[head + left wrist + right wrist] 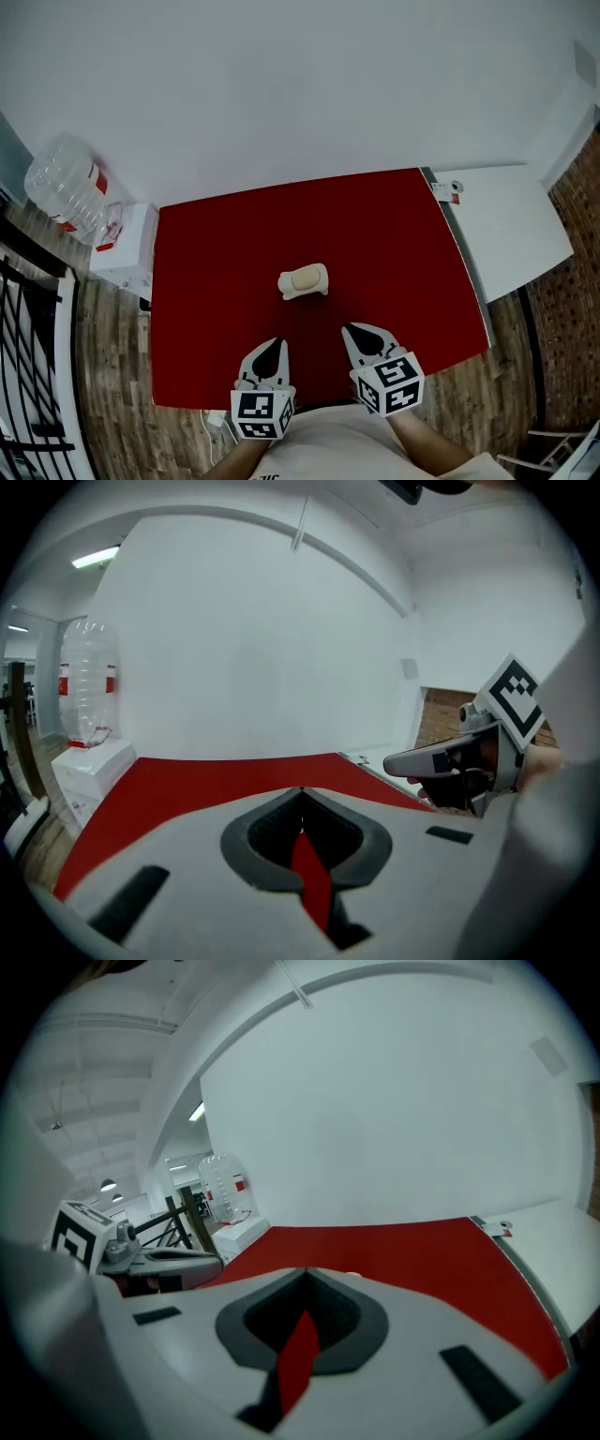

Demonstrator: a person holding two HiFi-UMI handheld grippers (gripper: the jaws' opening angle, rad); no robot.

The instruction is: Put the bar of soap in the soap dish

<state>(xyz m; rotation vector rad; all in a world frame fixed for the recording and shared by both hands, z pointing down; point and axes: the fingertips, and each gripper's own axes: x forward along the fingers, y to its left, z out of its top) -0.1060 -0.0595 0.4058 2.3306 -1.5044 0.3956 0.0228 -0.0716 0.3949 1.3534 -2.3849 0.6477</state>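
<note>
Your left hand-held gripper [274,345] has its jaws pressed together with nothing between them, and your right hand-held gripper [352,330] beside it is closed and empty too. Both hang over the near edge of the red desk [206,281], tips pointing away from you. Just beyond them, near the middle of the desk, the beige bar of soap [307,278] lies in the white soap dish [286,290], apart from both grippers. Off the desk's left side a clear water bottle [64,192] sits on a white dispenser [127,246]; a white panel [511,225] adjoins the right side
</note>
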